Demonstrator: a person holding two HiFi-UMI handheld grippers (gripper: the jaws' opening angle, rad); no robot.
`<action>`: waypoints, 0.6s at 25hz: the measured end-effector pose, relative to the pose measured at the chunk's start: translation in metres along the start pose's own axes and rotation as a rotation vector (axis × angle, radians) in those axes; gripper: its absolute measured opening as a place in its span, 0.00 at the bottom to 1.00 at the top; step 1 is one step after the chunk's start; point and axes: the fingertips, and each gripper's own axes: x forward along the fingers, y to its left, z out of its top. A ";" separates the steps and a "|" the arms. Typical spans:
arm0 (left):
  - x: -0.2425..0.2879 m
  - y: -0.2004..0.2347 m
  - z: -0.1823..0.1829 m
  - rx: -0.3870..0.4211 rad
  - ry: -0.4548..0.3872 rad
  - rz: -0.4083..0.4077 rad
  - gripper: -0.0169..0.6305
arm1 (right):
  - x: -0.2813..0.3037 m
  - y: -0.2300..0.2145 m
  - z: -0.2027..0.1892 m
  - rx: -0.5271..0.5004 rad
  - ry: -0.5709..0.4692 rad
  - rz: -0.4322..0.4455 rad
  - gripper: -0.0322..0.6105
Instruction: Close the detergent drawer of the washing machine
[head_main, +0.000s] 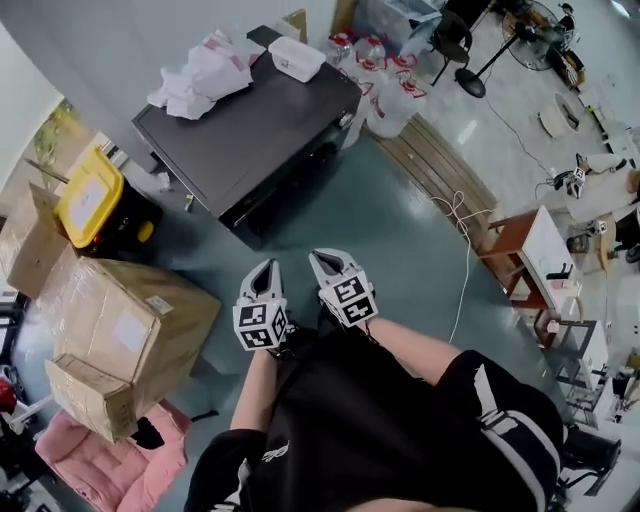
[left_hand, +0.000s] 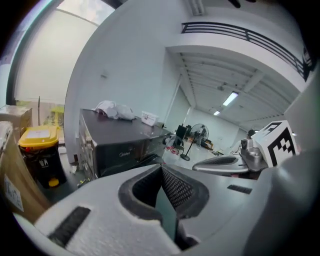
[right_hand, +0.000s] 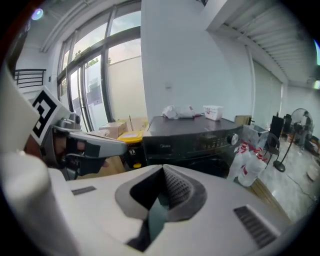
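The dark grey washing machine (head_main: 250, 130) stands ahead of me across the floor, well out of reach of both grippers. In the right gripper view its front panel (right_hand: 190, 142) with the round knob (right_hand: 233, 139) looks flush; no drawer sticks out that I can make out. My left gripper (head_main: 265, 268) and right gripper (head_main: 325, 258) are held side by side in front of my body, pointing toward the machine. Both are shut with nothing between the jaws, as the left gripper (left_hand: 161, 167) and right gripper (right_hand: 162, 170) show in their own views.
White cloths (head_main: 205, 70) and a white box (head_main: 297, 57) lie on the machine's top. Cardboard boxes (head_main: 120, 330) and a yellow-lidded bin (head_main: 90, 200) stand at the left. Red-capped bottles (head_main: 390, 85), a wooden pallet (head_main: 440, 165) and a white cable (head_main: 462, 240) are at the right.
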 end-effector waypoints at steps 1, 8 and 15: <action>-0.004 -0.004 0.012 0.012 -0.025 -0.004 0.04 | -0.005 -0.003 0.012 -0.005 -0.021 -0.005 0.06; -0.024 -0.018 0.103 0.093 -0.205 0.013 0.04 | -0.039 -0.021 0.130 -0.069 -0.257 -0.031 0.06; -0.057 -0.036 0.206 0.183 -0.380 0.051 0.03 | -0.099 -0.054 0.231 -0.137 -0.497 -0.068 0.06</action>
